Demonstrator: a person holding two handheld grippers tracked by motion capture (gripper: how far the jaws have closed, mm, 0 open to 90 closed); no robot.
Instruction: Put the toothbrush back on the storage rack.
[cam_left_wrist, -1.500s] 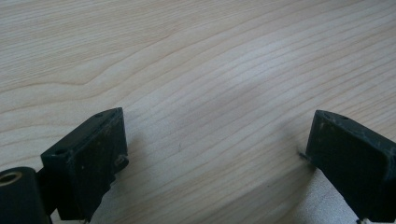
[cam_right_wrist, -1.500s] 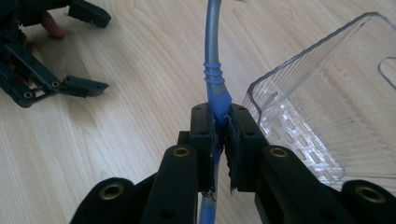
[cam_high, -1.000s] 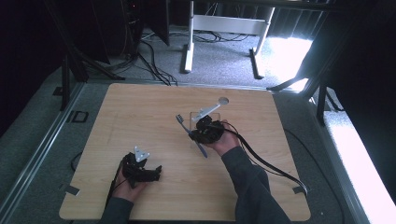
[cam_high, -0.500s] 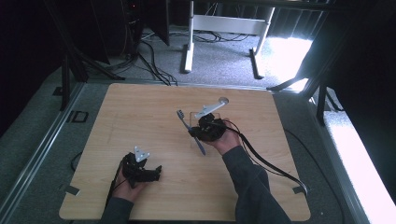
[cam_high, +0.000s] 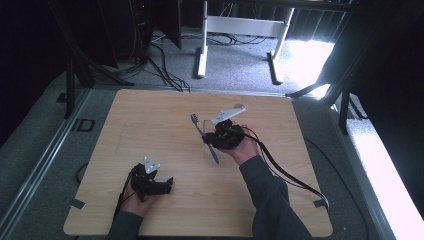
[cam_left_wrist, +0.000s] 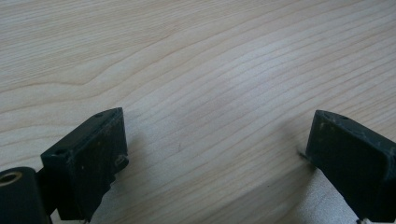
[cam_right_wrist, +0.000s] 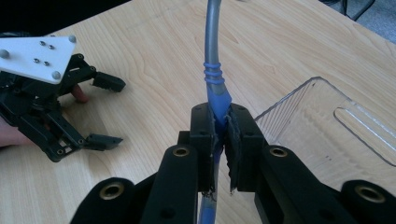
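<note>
Since the earlier frames almost nothing has moved: both hands sit where they were. The right gripper (cam_high: 212, 139), just right of the wooden table's (cam_high: 150, 115) centre, is clamped shut on a blue and grey toothbrush (cam_high: 205, 137), whose head points toward 11 o'clock. Just beside its jaws lies a clear plastic tray (cam_right_wrist: 322, 121). The left gripper (cam_high: 167, 184), at about 7 o'clock from the table's centre, rests with its jaws spread wide over bare wood, holding nothing.
</note>
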